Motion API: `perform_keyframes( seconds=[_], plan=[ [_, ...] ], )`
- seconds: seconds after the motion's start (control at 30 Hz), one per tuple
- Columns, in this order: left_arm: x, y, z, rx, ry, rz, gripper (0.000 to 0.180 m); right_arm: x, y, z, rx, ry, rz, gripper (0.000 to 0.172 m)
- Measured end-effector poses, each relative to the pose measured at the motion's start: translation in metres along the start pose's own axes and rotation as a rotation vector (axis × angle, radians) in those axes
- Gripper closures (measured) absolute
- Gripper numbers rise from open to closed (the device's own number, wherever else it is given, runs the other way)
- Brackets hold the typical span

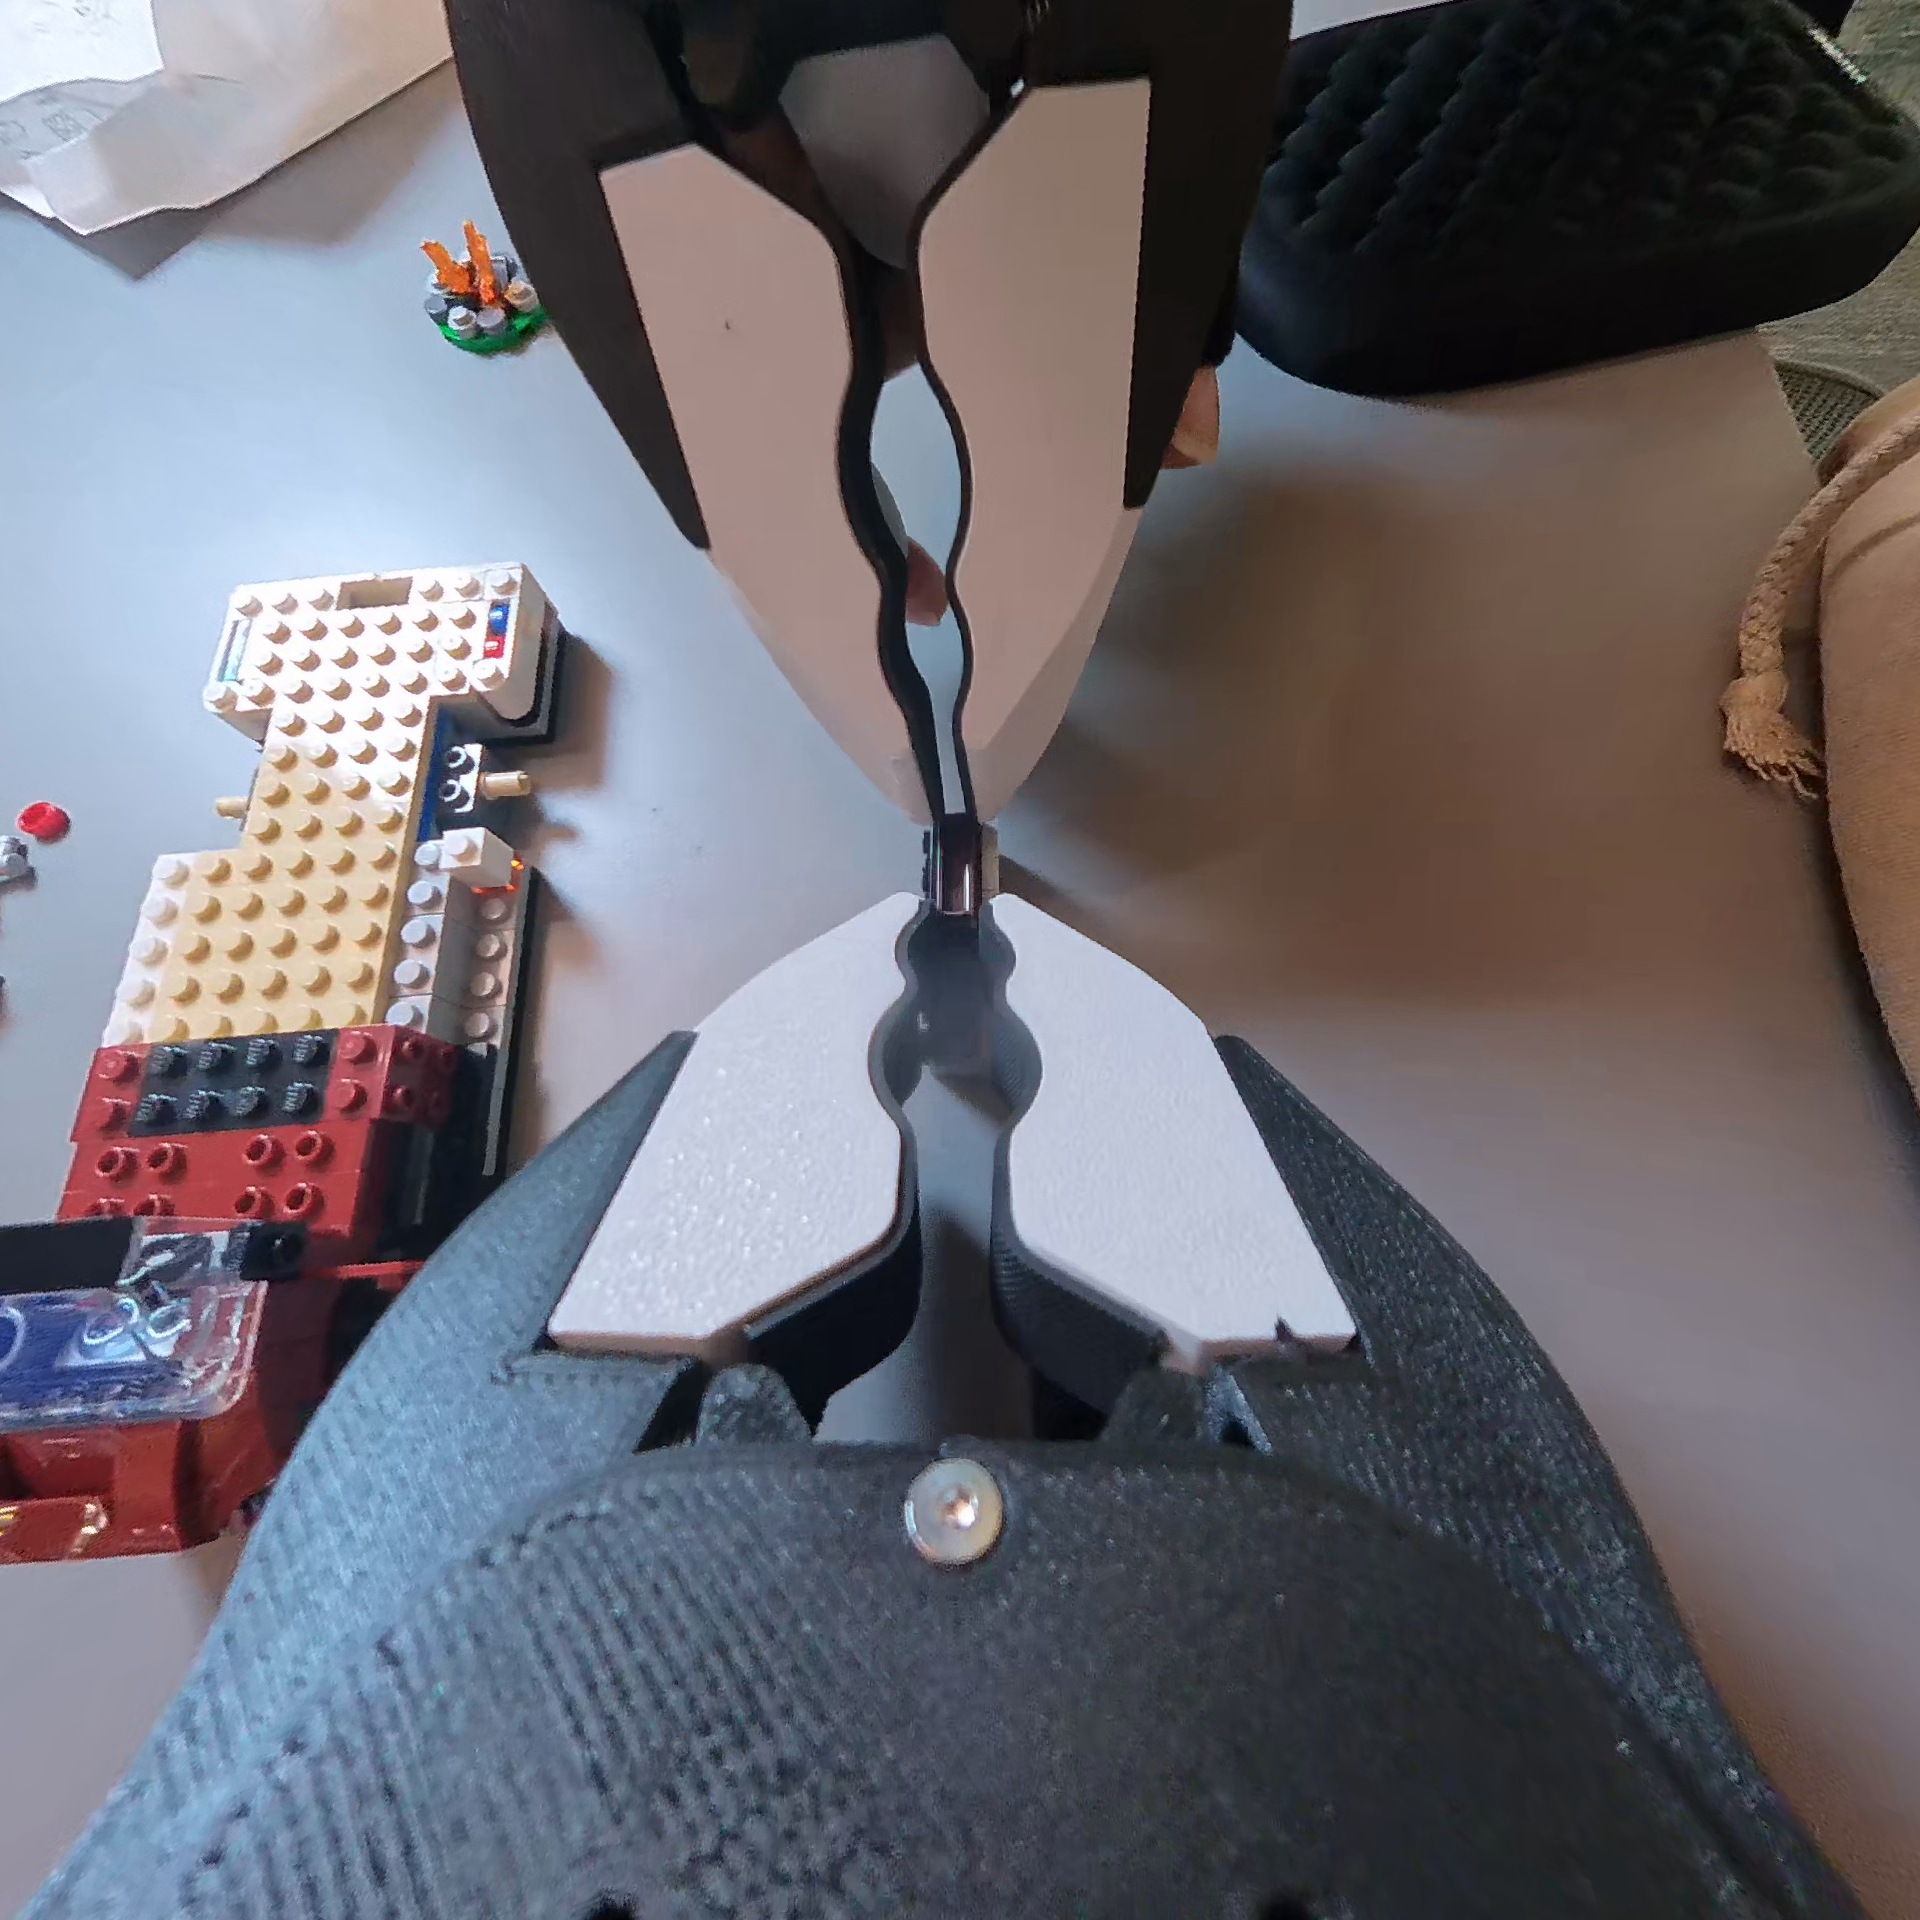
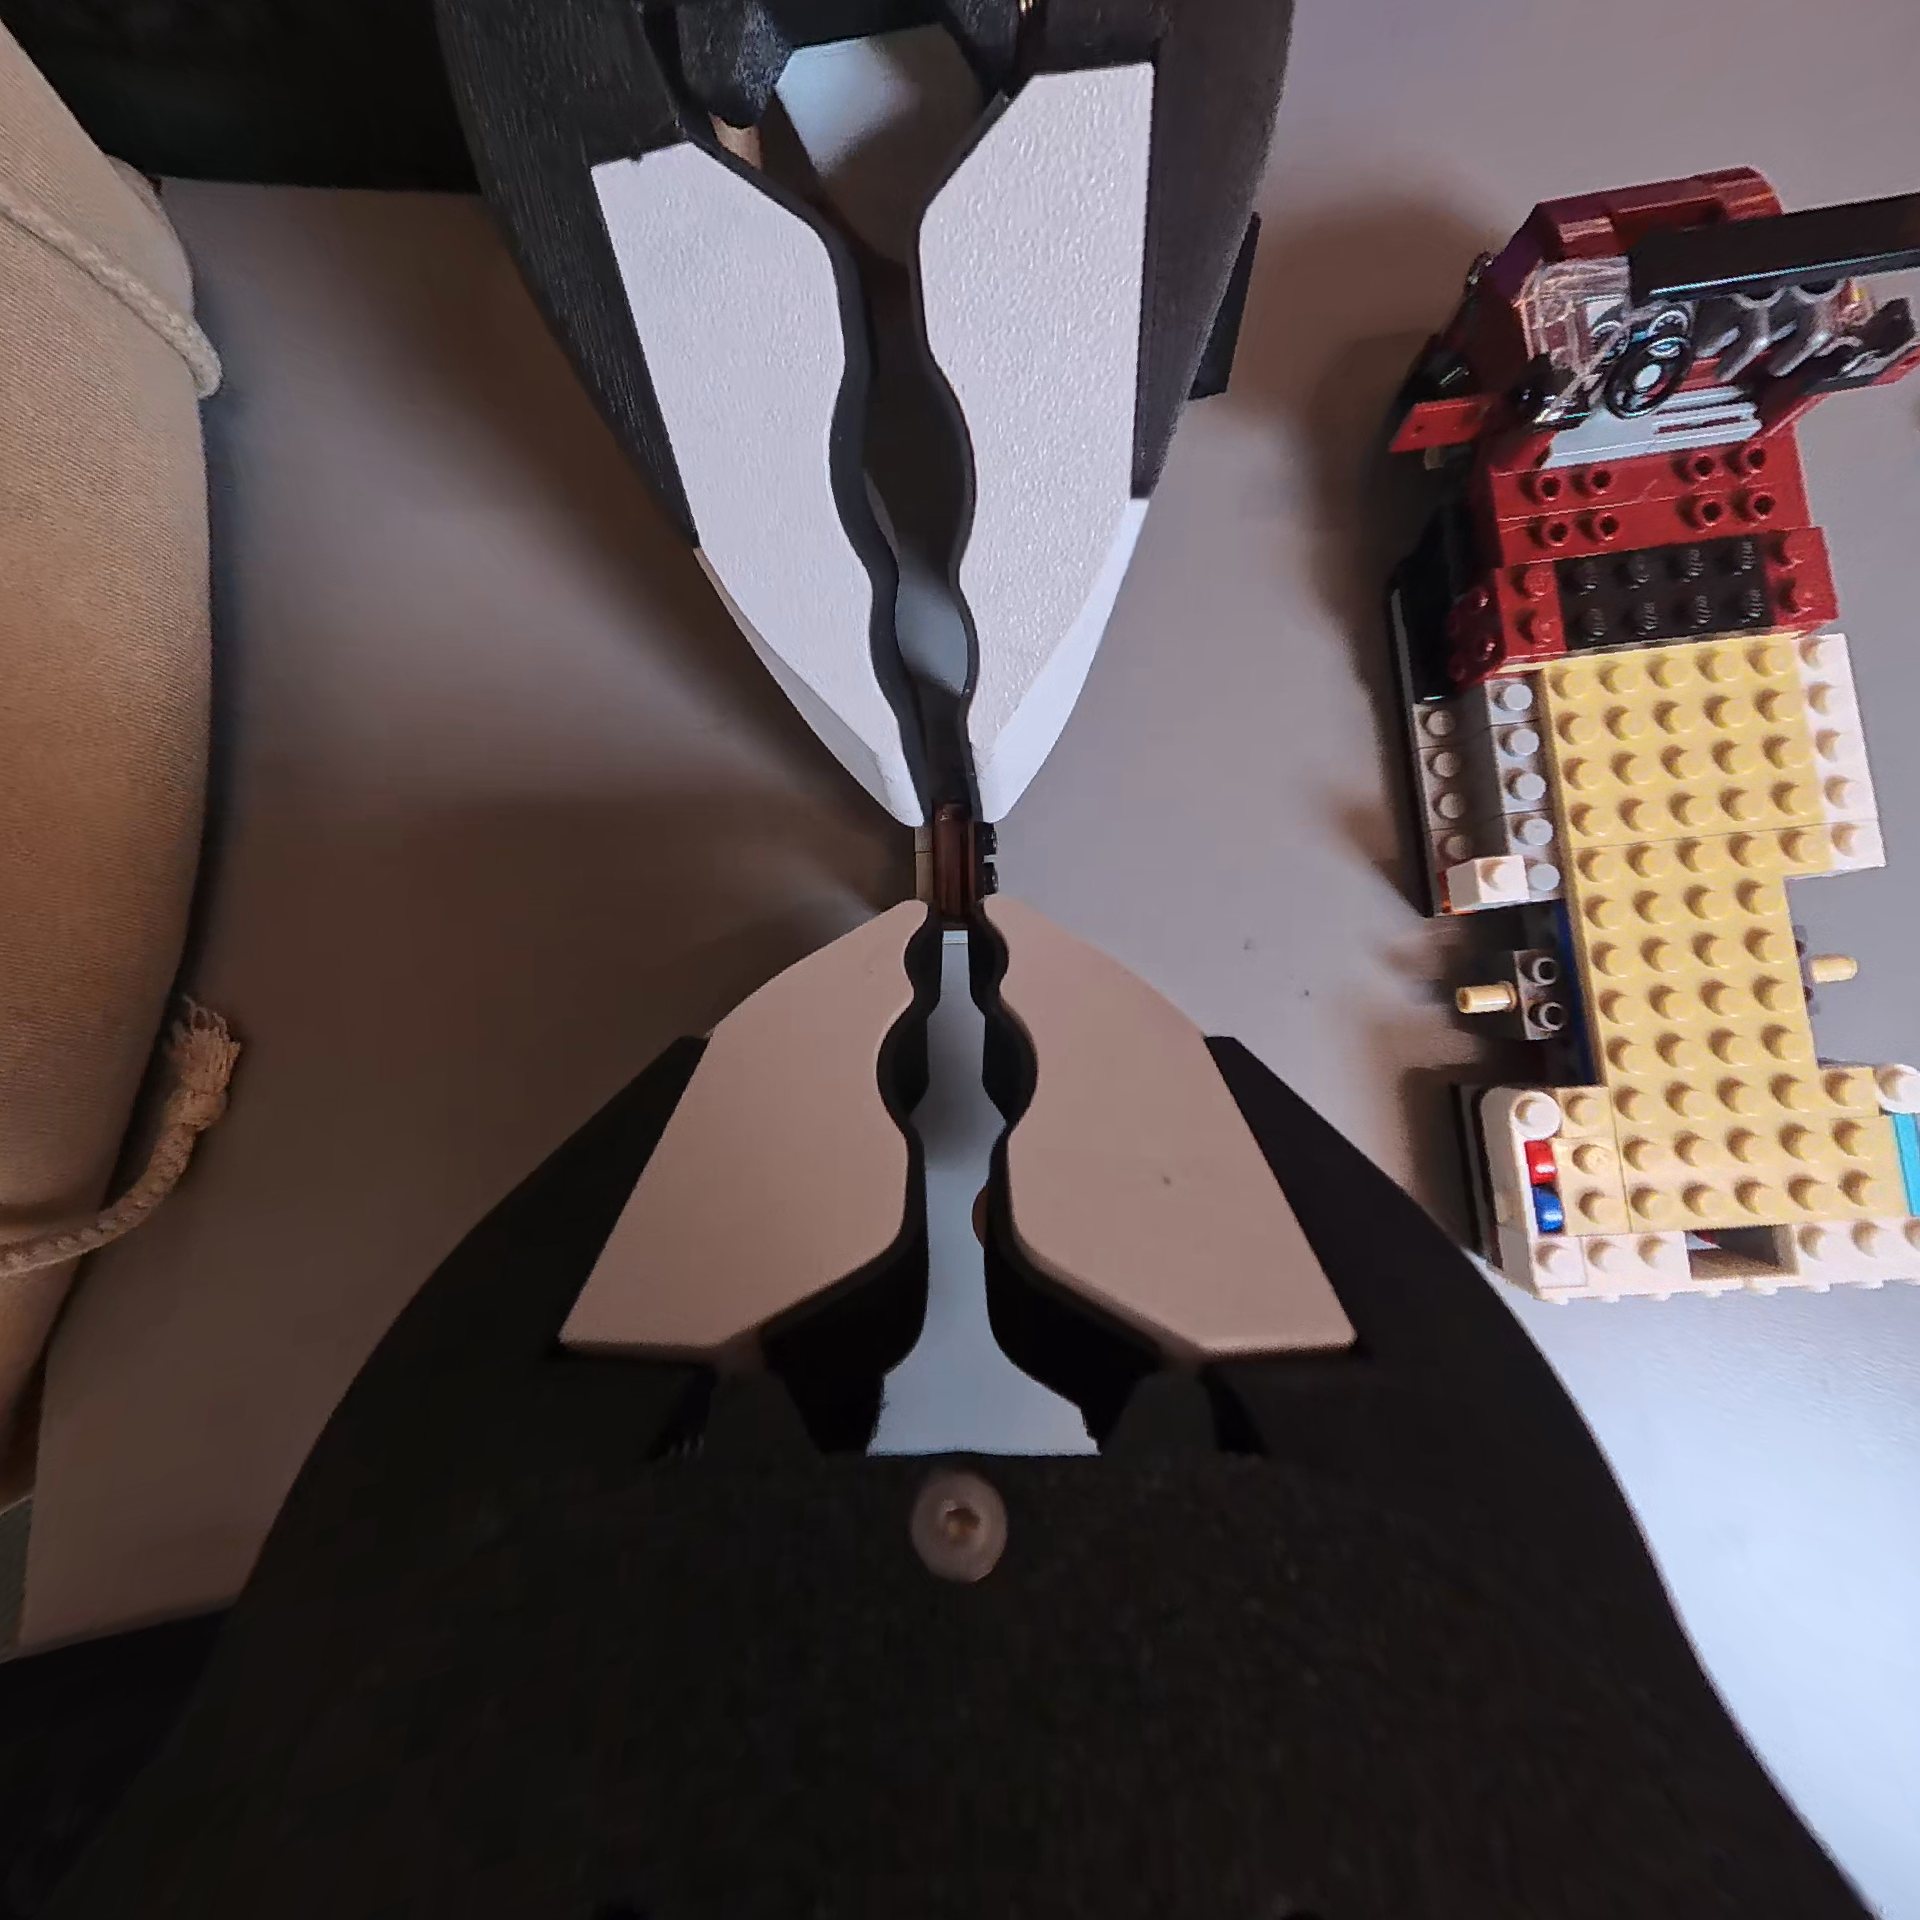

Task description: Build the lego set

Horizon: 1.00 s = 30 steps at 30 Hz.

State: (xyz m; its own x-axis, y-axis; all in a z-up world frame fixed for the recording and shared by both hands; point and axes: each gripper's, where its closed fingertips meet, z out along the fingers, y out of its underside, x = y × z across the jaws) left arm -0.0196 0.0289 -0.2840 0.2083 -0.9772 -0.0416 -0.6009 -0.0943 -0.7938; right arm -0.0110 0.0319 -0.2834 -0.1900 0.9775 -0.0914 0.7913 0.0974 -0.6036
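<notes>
Pinching one small dark brick piece [image 1: 958, 871] from both ends, left tool [image 1: 954, 909], right tool [image 2: 948, 914], brick model [image 1: 312, 883] well aside.

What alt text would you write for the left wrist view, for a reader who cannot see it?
Two claws meet tip to tip over a grey table, both gripping one small dark brick piece: the left claw from below, the right claw from above. A tan, white and dark red brick model lies at left.

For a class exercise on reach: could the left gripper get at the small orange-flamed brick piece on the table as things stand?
Probably not directly: the left gripper grips a small dark brick piece jointly with the right gripper, whose body stands near the way to the flame piece.
</notes>
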Motion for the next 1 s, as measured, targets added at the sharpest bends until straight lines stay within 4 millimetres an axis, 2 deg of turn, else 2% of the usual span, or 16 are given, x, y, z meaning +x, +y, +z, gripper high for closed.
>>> perform_keyframes(
  seconds=[0.23, 0.37, 0.57, 1.0],
  plan=[
    [0.0005, 0.0008, -0.0006, -0.005, 0.002, 0.0, 0.172, -0.0006, -0.0004, 0.002, -0.016, -0.007, -0.008, 0.167],
    [0.002, -0.0001, -0.0032, -0.002, 0.011, -0.006, 0.162, 0.0, -0.0007, 0.0007, -0.012, -0.008, -0.012, 0.165],
    [0.0051, -0.0029, -0.0071, 0.012, 0.004, 0.02, 0.164, -0.0022, 0.0005, -0.0042, 0.009, -0.013, -0.018, 0.164],
    [0.004, 0.0013, -0.0014, -0.005, -0.007, 0.043, 0.163, -0.0026, 0.0014, 0.0028, 0.052, -0.024, -0.008, 0.164]
  ],
)
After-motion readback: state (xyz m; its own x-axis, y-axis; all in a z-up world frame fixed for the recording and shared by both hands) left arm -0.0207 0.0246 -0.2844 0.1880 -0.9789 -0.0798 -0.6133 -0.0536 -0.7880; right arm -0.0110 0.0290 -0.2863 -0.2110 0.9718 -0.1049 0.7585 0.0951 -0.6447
